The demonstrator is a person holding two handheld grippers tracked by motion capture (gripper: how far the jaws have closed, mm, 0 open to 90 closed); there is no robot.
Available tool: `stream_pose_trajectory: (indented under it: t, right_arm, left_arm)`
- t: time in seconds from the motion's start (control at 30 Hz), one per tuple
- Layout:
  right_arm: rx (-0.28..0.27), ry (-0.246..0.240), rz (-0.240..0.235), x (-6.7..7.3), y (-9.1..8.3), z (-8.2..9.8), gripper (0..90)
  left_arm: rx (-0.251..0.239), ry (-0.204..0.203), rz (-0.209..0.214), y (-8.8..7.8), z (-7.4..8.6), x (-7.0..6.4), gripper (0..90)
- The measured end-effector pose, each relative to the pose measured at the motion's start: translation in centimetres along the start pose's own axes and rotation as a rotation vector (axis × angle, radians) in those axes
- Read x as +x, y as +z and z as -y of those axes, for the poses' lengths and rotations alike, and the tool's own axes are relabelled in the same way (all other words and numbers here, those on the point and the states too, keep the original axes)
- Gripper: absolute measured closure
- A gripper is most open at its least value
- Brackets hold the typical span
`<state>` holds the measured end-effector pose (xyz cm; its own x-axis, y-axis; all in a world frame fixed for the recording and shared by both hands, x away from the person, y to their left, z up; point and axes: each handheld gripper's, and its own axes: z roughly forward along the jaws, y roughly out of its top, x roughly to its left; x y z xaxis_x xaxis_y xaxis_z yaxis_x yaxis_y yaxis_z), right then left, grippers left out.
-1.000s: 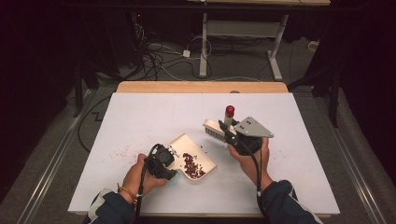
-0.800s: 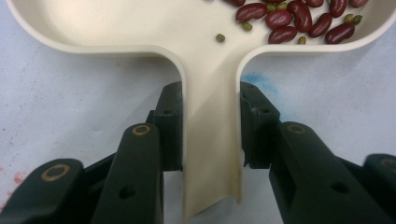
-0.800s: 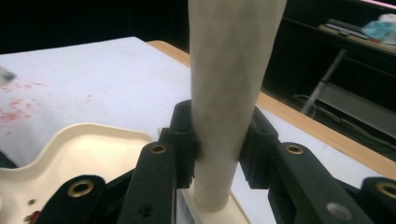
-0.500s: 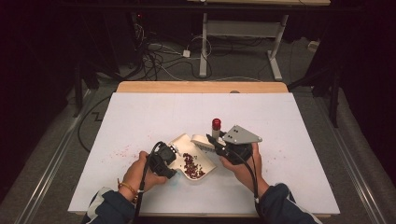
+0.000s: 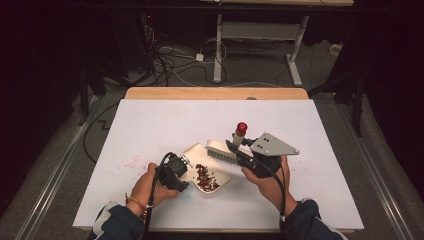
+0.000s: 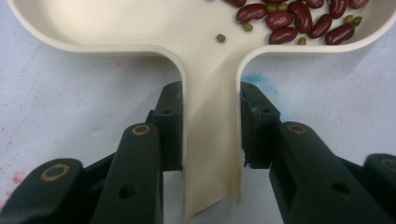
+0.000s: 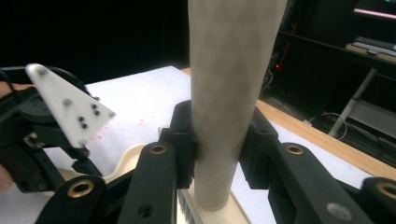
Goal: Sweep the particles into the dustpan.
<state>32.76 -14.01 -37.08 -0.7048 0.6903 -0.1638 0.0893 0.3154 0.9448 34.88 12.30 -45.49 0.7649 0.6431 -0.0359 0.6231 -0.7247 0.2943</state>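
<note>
A cream dustpan (image 5: 196, 151) lies on the white table top, with dark red beans (image 5: 206, 177) and a few small green ones (image 6: 220, 37) in it. My left gripper (image 5: 181, 167) is shut on the pan's flat handle (image 6: 212, 140), one pad on each side. My right gripper (image 5: 239, 150) is shut on the round cream handle (image 7: 231, 70) of a brush, which ends in a red tip (image 5: 241, 127). The brush's white bristle head (image 5: 220, 149) hangs at the pan's far right rim.
Small red specks (image 5: 132, 162) are scattered on the table left of the pan. The white table (image 5: 300, 125) has a wooden far edge (image 5: 215, 93). Behind it are cables and desk legs (image 5: 218, 45) on a dark floor. The left gripper's plate (image 7: 70, 105) shows in the right gripper view.
The right gripper carried the brush left and down to the pan's rim, then drew it back a little to the right and up. The left gripper and pan stayed put.
</note>
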Motion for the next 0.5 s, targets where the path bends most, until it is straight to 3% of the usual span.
stream_pose_trajectory:
  t: [0.2,0.3,0.5]
  right_arm:
    - [0.066,0.006,-0.003,-1.0,0.3,1.0,70.3]
    - [0.102,-0.006,-0.027,-0.7,0.9,1.4,70.2]
    - [0.121,-0.018,-0.064,0.6,1.6,1.9,70.3]
  left_arm:
    - [-0.007,0.005,-0.003,0.0,0.1,0.0,64.0]
    - [-0.015,0.002,0.0,-0.1,0.2,0.1,64.0]
    - [-0.036,-0.006,-0.002,0.0,0.3,0.2,64.0]
